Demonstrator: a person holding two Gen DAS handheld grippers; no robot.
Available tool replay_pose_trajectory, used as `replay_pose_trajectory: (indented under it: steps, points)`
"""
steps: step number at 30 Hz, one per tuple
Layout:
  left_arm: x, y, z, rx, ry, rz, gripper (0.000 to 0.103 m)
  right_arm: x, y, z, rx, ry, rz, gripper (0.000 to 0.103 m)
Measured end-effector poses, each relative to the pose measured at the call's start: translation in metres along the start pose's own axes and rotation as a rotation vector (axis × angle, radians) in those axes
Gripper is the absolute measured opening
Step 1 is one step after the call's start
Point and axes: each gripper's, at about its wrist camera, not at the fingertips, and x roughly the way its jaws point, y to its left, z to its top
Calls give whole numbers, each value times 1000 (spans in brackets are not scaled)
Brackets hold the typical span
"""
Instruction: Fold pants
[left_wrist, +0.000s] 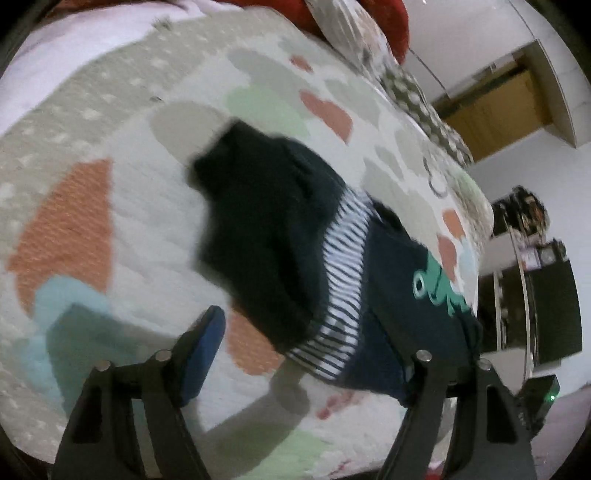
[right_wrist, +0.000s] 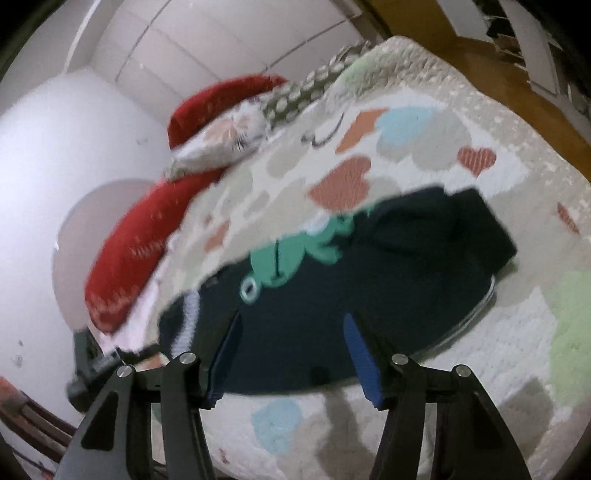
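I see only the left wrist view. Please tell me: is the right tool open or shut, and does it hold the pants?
Observer: The right tool is open. Its blue pads stand well apart, and the navy pants show between them, not pinched.
Operator: Thank you. In my view the green print sits at the far side of the pants and I see little of it. Do you see more?
Observer: Yes. The green print faces this camera: a broad green shape with a pale ring below it. The picture is too blurred to say what it depicts.
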Motion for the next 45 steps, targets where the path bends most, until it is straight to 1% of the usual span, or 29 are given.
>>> replay_pose_trajectory:
  steps: [1, 2, 3, 4, 5, 8, 11, 14, 17, 19, 20, 22, 23, 24, 25, 27, 30, 32, 34, 36, 40, 42, 45]
  points:
    - [3, -6, -2, 22, 6, 5, 67, 3, 1, -4, -12, 14, -11, 62]
    - [5, -12, -4, 49, 7, 17, 55, 6, 2, -8, -20, 29, -21, 62]
    - [6, -18, -6, 77, 4, 39, 45, 9, 1, -11, -22, 40, -28, 62]
    - [8, -24, -7, 111, 4, 68, 20, 10, 0, -14, -20, 50, -32, 62]
    - [9, -26, -7, 125, 7, 76, 11, 11, -3, -17, -14, 59, -34, 62]
    - [4, -25, -5, 121, -3, 59, 11, 5, -14, -21, 13, 62, -48, 62]
    - [1, -20, -4, 100, -4, 41, 11, -8, -28, -23, 57, 41, -74, 62]
    - [5, -19, -4, 92, -3, 38, 11, -17, -39, -25, 95, 25, -104, 59]
    - [8, -19, -4, 79, 3, 38, 11, -15, -44, -23, 107, 23, -107, 53]
    - [10, -19, -3, 77, 11, 37, 11, -7, -42, -21, 106, 30, -103, 52]
    - [10, -20, -3, 78, 11, 38, 11, -2, -41, -20, 104, 37, -120, 51]
    - [7, -21, -3, 91, 0, 40, 11, 7, -42, -16, 111, 38, -149, 43]
    - [5, -22, -4, 98, -8, 39, 10, 9, -44, -13, 124, 29, -157, 33]
    - [2, -23, -4, 105, -16, 36, 10, 10, -47, -11, 136, 24, -159, 18]
    - [1, -24, -4, 106, -20, 33, 9, 11, -49, -10, 146, 24, -158, 13]
    - [-3, -25, -4, 108, -24, 30, 9, 5, -50, -8, 158, 8, -134, 7]
    - [-7, -28, -3, 107, -25, 25, 9, -3, -38, -9, 99, 8, -161, 7]
    - [-11, -29, -2, 100, -26, 1, 9, -6, -29, -8, 62, 14, -168, 7]
    - [-17, -30, 0, 91, -30, -23, 9, -9, -25, -6, 54, 19, -160, 7]
    - [-24, -32, 2, 89, -44, -52, 9, -13, -25, -3, 69, 24, -128, 7]
    - [-31, -37, 8, 95, -69, -64, 9, -22, -30, 2, 125, 9, -55, 7]
    - [-34, -39, 11, 96, -74, -75, 9, -25, -33, 5, 152, 0, -32, 7]
    - [-36, -39, 11, 97, -80, -81, 9, -30, -32, 8, 153, -16, -18, 7]
